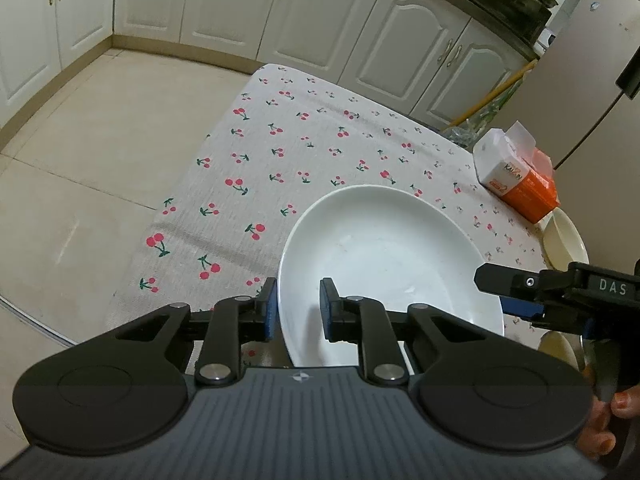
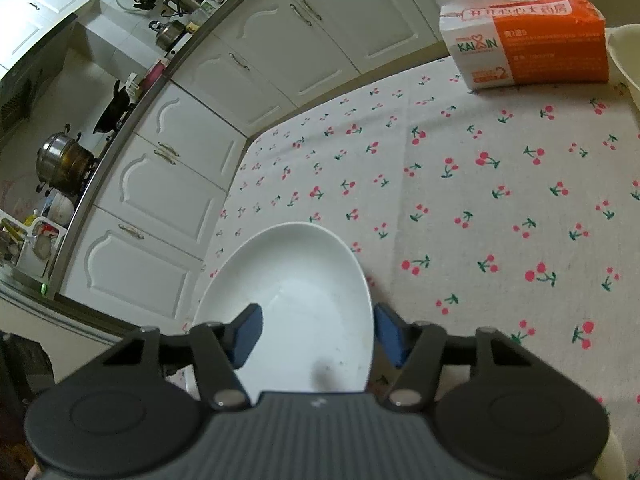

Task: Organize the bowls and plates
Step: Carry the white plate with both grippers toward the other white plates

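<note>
A white bowl sits on the cherry-print tablecloth. My left gripper is open, its jaws straddling the bowl's near-left rim, one blue pad outside and one inside. My right gripper comes in from the right at the bowl's right rim. In the right wrist view the same bowl lies between the jaws of my right gripper, which are open with a pad on each side of the rim. A cream plate lies at the table's right edge.
An orange and white tissue box stands at the table's far right, also in the right wrist view. White cabinets line the room beyond the table. A pot and cookware sit on the counter. Tiled floor lies left.
</note>
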`<state>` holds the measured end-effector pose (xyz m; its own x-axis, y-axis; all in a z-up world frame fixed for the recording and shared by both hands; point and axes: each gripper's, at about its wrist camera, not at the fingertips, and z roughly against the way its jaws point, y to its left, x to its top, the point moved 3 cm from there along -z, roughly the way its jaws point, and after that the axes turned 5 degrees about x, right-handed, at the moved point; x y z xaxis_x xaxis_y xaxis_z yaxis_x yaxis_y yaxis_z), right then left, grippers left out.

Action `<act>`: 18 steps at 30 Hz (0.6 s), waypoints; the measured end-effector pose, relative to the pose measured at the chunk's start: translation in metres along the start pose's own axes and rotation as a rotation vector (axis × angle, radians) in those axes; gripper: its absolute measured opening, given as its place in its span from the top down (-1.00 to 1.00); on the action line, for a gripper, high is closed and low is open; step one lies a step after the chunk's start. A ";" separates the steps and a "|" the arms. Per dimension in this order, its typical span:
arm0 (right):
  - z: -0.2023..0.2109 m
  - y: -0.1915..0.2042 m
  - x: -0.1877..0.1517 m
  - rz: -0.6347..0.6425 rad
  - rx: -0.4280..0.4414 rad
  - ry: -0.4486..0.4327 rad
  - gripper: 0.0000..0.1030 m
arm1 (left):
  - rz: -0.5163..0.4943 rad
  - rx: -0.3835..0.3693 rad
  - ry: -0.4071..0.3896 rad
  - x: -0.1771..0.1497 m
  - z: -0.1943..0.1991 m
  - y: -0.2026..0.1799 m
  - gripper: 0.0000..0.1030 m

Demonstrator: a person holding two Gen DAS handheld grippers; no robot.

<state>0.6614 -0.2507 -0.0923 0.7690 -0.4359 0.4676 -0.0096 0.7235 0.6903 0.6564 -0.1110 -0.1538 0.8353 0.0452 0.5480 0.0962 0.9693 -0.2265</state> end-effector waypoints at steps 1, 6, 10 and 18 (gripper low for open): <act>0.001 0.000 -0.001 -0.005 -0.003 -0.005 -0.20 | 0.006 -0.004 0.001 0.000 0.002 0.001 0.62; 0.009 0.008 -0.007 -0.001 0.007 -0.034 -0.21 | 0.015 -0.020 -0.026 -0.001 0.022 0.010 0.62; 0.020 0.020 -0.004 0.018 0.012 -0.070 -0.21 | 0.030 -0.020 -0.042 0.001 0.032 0.010 0.62; 0.027 0.031 0.005 0.026 0.014 -0.115 -0.21 | 0.059 -0.022 -0.070 0.007 0.044 0.008 0.60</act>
<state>0.6473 -0.2450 -0.0539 0.6901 -0.4762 0.5450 -0.0384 0.7279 0.6846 0.6392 -0.0923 -0.1163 0.7999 0.1196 0.5881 0.0607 0.9588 -0.2776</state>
